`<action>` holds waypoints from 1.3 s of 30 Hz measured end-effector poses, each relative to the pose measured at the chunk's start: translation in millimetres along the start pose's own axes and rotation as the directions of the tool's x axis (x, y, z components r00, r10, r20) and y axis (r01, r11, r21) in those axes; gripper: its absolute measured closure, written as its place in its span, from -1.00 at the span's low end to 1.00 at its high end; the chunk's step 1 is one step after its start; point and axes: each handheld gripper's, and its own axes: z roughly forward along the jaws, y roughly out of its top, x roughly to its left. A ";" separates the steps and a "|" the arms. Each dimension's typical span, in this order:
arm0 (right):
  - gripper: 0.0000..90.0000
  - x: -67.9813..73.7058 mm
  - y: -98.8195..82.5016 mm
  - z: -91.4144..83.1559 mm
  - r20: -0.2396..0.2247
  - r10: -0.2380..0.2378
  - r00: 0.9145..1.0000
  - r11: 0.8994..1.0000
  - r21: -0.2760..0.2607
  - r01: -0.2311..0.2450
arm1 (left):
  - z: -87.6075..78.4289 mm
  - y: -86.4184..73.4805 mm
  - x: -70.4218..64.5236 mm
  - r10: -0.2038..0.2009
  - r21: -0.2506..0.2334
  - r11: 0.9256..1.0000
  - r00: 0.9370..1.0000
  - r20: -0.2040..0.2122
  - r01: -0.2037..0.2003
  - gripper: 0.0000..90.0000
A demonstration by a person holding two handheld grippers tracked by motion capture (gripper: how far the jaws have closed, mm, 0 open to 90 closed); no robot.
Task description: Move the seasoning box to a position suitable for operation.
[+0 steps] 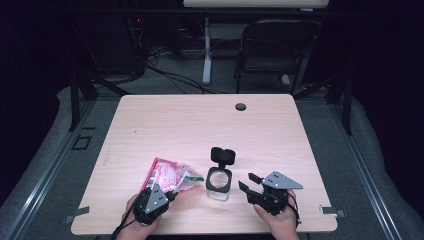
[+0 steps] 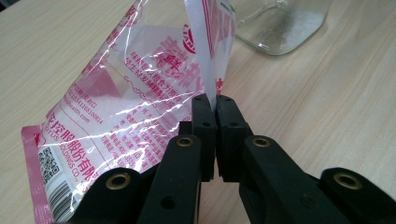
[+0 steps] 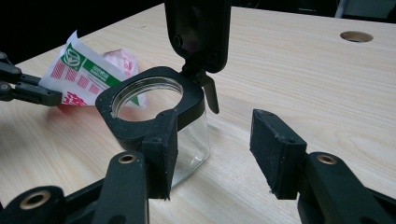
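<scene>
Salt bag is pinched in the left gripper; jar stands open, pouring remains; right gripper gapes wide.

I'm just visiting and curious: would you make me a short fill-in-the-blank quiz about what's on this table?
1. The left gripper is pinching the edge of a pink and white plastic ____.
2. The glass jar has its hinged black lid flipped ____.
3. The right gripper has its jaws ____ beside the jar.
4. The table has a top made of light ____.

Missing words: bag; open; open; wood
</scene>
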 end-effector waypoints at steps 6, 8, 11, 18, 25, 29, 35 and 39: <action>0.15 0.1 0.0 0.1 0.001 0.002 1.000 1.000 0.000 -0.002 | -7.8 5.1 9.6 -0.029 -0.034 0.999 1.000 -0.008 0.029 1.00; 0.15 0.1 -0.1 0.2 0.001 0.002 1.000 1.000 0.000 -0.002 | -9.7 6.3 11.8 -0.035 -0.045 0.998 0.999 -0.010 0.035 1.00; 0.15 0.4 -0.2 0.7 0.001 0.004 1.000 1.000 0.000 -0.004 | -14.0 8.5 17.5 -0.046 -0.059 0.997 0.999 -0.005 0.045 1.00; 0.15 0.6 -0.5 1.5 0.003 0.010 1.000 1.000 -0.003 -0.010 | -22.2 13.9 31.6 -0.061 -0.088 0.994 0.998 -0.008 0.060 1.00; 0.15 0.3 -0.4 1.5 0.003 0.015 1.000 1.000 -0.005 -0.015 | -23.5 21.8 42.4 -0.085 -0.122 0.989 0.996 -0.011 0.083 1.00; 0.15 -0.5 -0.6 1.8 0.007 0.016 1.000 1.000 -0.002 -0.016 | -21.8 27.4 45.9 -0.086 -0.130 0.988 0.996 -0.014 0.084 1.00; 0.15 -1.1 0.0 2.1 0.006 0.018 1.000 1.000 -0.002 -0.018 | -19.8 33.2 46.9 -0.085 -0.143 0.986 0.996 -0.008 0.083 1.00; 0.15 -2.6 1.0 2.3 0.011 0.014 1.000 1.000 -0.007 -0.014 | -22.1 33.8 47.4 -0.092 -0.152 0.984 0.996 0.006 0.092 1.00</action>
